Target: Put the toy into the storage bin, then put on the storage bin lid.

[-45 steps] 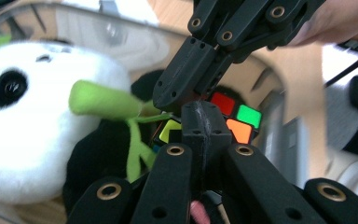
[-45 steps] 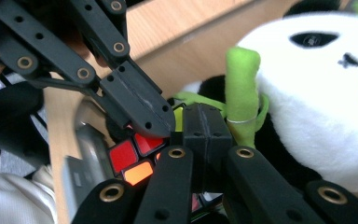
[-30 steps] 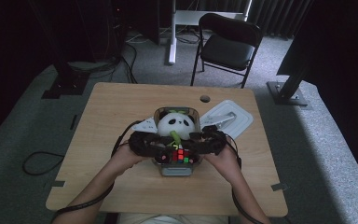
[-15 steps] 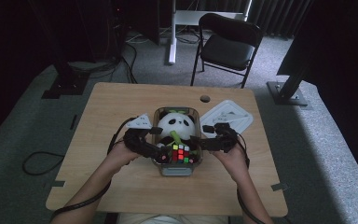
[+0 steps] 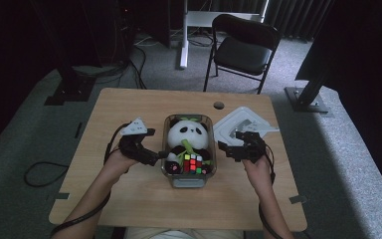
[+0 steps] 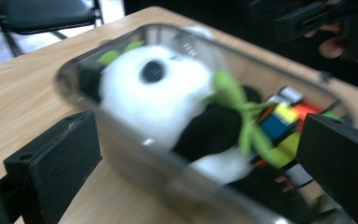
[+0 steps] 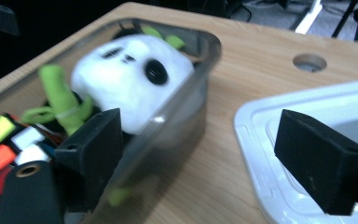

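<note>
Container sits at the centre of the counter, a clear oblong tub with the panda plush filling its far end and the puzzle cube at the near end, a green stalk across the plush's front. Both toys look properly inside, so I judge the packing part finished.

My left hand-held gripper stands at the tub's nine o'clock, just beside the wall, and my right hand-held gripper at its three o'clock, a little apart. Both have just been opening. In the left gripper view the black jaws stand wide with the tub's long wall between them but not pressed. In the right gripper view one jaw is close against the tub's near corner and the other hangs over the white lid, so nothing is grasped there either. Both are released.

What I think is left: the lid lies flat on the counter at the tub's two o'clock, well clear of the rim, so the tub is not closed yet. I would expect the right side to fetch it next, though I cannot tell how the lid seats.
</note>
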A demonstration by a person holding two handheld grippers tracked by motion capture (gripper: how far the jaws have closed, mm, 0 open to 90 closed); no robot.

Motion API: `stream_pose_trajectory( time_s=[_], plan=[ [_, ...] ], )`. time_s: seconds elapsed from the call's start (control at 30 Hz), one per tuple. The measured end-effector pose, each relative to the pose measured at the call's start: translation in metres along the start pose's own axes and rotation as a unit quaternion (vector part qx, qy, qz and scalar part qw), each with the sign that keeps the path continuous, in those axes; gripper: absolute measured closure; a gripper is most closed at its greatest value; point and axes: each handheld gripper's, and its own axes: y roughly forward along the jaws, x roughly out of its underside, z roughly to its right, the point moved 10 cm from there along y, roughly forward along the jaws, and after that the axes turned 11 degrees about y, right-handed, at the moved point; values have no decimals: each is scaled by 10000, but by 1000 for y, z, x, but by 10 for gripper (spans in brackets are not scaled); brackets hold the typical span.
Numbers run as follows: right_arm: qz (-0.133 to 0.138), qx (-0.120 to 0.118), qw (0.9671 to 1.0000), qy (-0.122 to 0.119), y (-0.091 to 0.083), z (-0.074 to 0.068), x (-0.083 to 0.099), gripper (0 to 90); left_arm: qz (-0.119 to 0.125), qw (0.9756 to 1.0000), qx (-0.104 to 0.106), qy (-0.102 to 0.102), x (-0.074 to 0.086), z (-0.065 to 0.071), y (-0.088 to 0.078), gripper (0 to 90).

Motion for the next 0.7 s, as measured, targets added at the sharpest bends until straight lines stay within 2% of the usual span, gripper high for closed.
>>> stream_pose_trajectory(
  time_s=[0.1,0.13,0.17,0.2,0.3,0.33,0.47,0.5,0.63,0.7],
  plan=[
    [-45,-18,9999,115,2,6,4,192,-14,10000,-70,-26,8,-5,0,4],
    [-81,14,9998,174,3,9,6,191,72,9999,-105,-106,15,-10,-1,4],
    [-201,91,9991,372,6,14,12,133,27,9998,-108,-147,19,-12,-2,4],
    [-273,109,9989,370,7,15,14,121,-3,9997,-170,-182,24,-16,-2,4],
    [-289,-25,9987,425,8,16,17,121,17,9994,-216,-281,31,-21,-4,4],
    [-288,-152,9982,501,9,16,18,121,9,9987,-300,-411,41,-27,-5,4],
    [-205,92,9980,584,11,30,23,123,53,9976,-377,-585,58,-35,-9,4],
    [-205,92,9980,584,11,30,23,123,53,9976,-377,-585,58,-35,-9,4],
    [-221,249,9970,705,16,41,29,118,79,9964,-433,-730,75,-43,-9,4],
    [-240,309,9970,668,18,46,32,118,48,9956,-485,-797,83,-47,-7,4]
  ],
)
